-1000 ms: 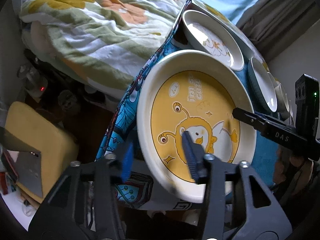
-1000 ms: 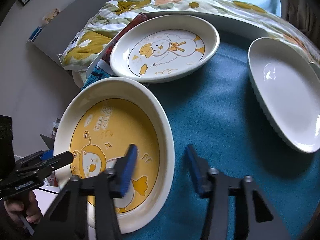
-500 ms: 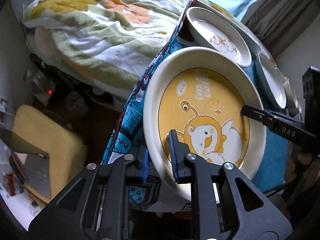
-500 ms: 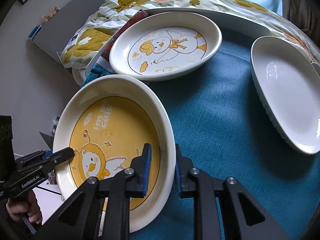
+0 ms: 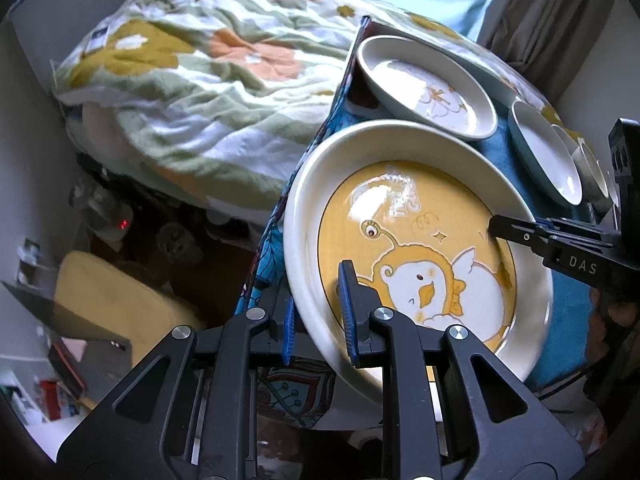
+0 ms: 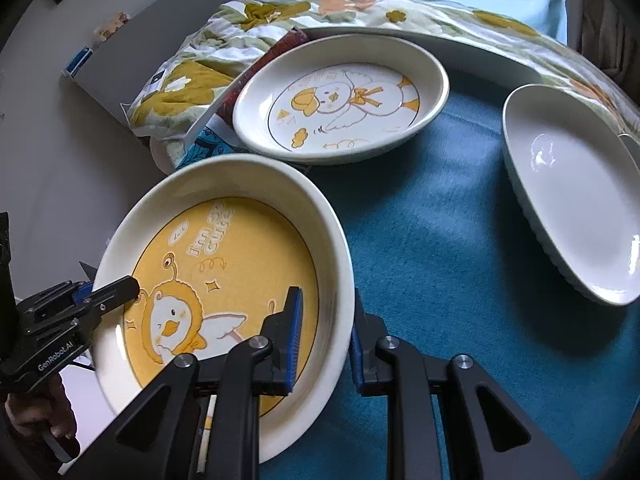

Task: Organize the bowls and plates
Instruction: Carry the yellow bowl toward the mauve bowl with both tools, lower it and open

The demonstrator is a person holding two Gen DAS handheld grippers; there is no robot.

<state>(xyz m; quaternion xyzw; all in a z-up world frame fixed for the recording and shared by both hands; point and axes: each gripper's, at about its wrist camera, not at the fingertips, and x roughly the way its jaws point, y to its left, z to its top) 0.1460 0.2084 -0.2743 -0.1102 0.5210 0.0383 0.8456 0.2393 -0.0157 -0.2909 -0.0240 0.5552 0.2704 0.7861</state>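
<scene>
Both tools are clamped on the big cream round plate with the yellow duck print (image 6: 224, 280): left tool (image 5: 318, 312) lower middle, right tool (image 6: 324, 340) lower middle.

The round cream plate with the yellow cartoon duck (image 6: 224, 280) read "i'm so cute". The black right claw (image 5: 576, 256) carried "DAS"; the black left claw (image 6: 56, 344) carried "GenRobot.AI".

Both tools are matte black plastic frames with triangular cutouts and silver screws, blue ribbed pads on the fingers. Left tool (image 5: 318, 312) reads "GenRobot.AI", right tool (image 6: 324, 336) says "DAS". Bare skin at 7 o'clock.
</scene>
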